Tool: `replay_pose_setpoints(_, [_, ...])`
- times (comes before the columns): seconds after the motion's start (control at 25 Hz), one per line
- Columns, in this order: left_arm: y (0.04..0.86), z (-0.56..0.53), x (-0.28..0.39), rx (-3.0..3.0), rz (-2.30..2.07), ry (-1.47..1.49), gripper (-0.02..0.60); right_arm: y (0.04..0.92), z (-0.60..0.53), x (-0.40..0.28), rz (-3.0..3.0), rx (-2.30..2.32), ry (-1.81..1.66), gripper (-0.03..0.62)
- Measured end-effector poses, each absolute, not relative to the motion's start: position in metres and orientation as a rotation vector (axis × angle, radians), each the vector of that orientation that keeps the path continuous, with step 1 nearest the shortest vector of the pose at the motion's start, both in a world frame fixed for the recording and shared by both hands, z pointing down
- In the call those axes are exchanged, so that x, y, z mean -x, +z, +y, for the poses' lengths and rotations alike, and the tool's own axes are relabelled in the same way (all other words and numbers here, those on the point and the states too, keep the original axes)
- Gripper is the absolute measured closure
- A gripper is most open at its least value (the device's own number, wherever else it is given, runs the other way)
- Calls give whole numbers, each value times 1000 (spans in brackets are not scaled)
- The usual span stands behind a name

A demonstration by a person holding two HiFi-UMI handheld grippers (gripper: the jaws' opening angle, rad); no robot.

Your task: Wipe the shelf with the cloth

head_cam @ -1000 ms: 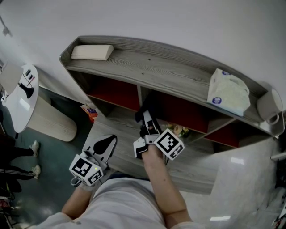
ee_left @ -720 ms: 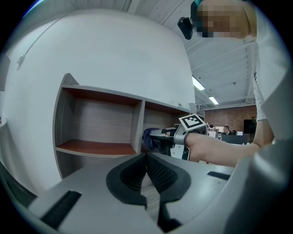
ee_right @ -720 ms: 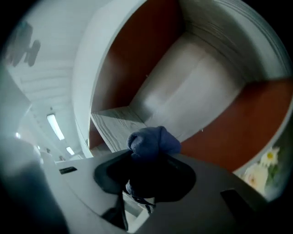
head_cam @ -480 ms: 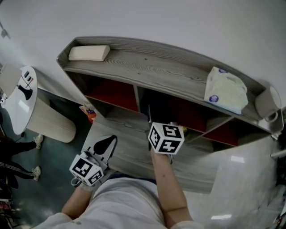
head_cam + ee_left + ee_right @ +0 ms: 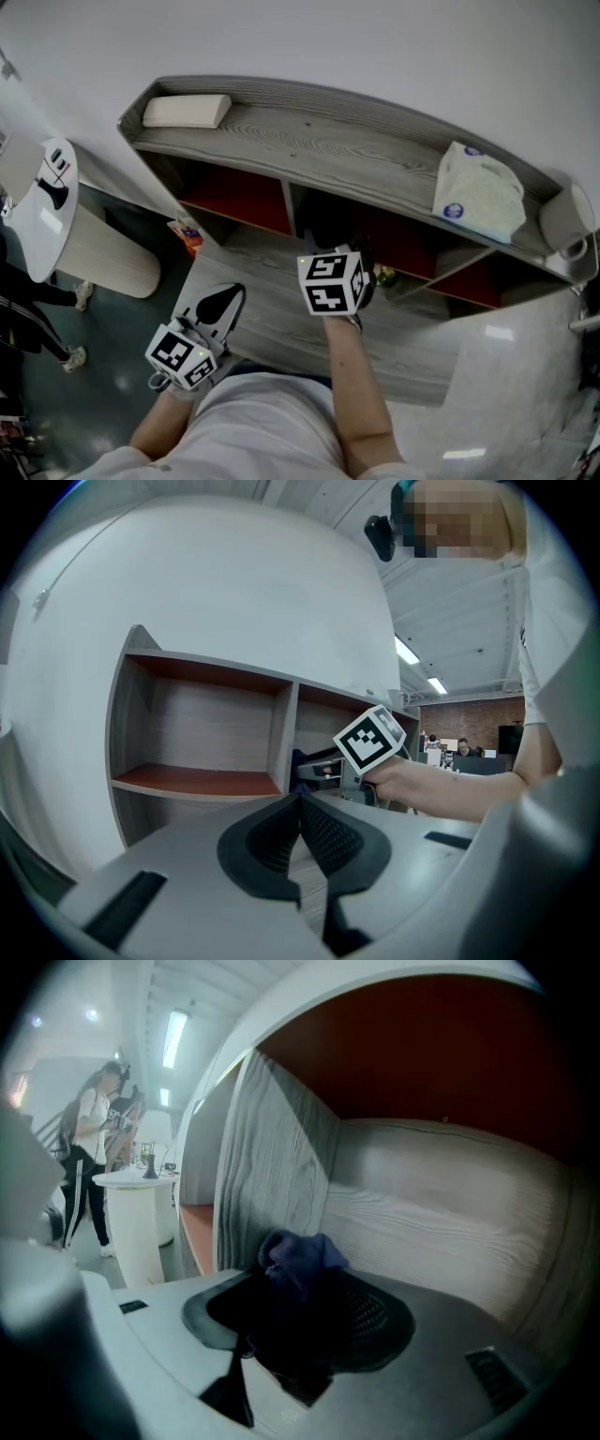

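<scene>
The grey wooden shelf [image 5: 309, 141] has red-backed cubbies under its top board. My right gripper [image 5: 300, 1283] reaches into the middle cubby [image 5: 441, 1204]; in the head view its marker cube [image 5: 330, 281] hides the jaws. A dark blue cloth [image 5: 298, 1252] is bunched between its jaws, which have just been opening and stand apart, one mesh pad [image 5: 370, 1312] bare. The cloth sits loose close to the cubby's left divider [image 5: 272, 1166]. My left gripper [image 5: 300, 803] hangs back by the shelf's lower board [image 5: 272, 309], jaws together and holding nothing.
On the shelf top lie a beige block [image 5: 186, 111] at the left, a white bag [image 5: 478, 192] and a pale roll [image 5: 562, 220] at the right. A round white table [image 5: 42, 206] stands to the left. A small orange item [image 5: 190, 234] sits by the left cubby.
The right gripper has rolled so its marker cube faces up, and it has pushed a little deeper into the middle cubby. The left gripper has stayed put.
</scene>
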State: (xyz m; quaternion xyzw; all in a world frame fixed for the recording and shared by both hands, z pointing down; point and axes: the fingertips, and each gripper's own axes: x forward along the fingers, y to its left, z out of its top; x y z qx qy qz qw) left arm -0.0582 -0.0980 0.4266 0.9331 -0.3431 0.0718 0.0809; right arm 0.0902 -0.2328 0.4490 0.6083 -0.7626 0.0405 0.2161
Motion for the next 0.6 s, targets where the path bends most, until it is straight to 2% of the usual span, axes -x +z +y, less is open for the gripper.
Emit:
replay_pose_setpoints(0.08, [428, -99, 58, -2787, -1023, 219, 566, 440, -233, -90, -2097, -1690, 32, 351])
replay_pose_setpoints(0.32, [429, -101, 55, -2785, -1014, 218, 566, 427, -245, -84, -2020, -1591, -181, 353])
replay_pose_setpoints(0.6, [430, -105, 55, -2778, -1006, 215, 566, 461, -252, -78, -1942, -1443, -181, 456])
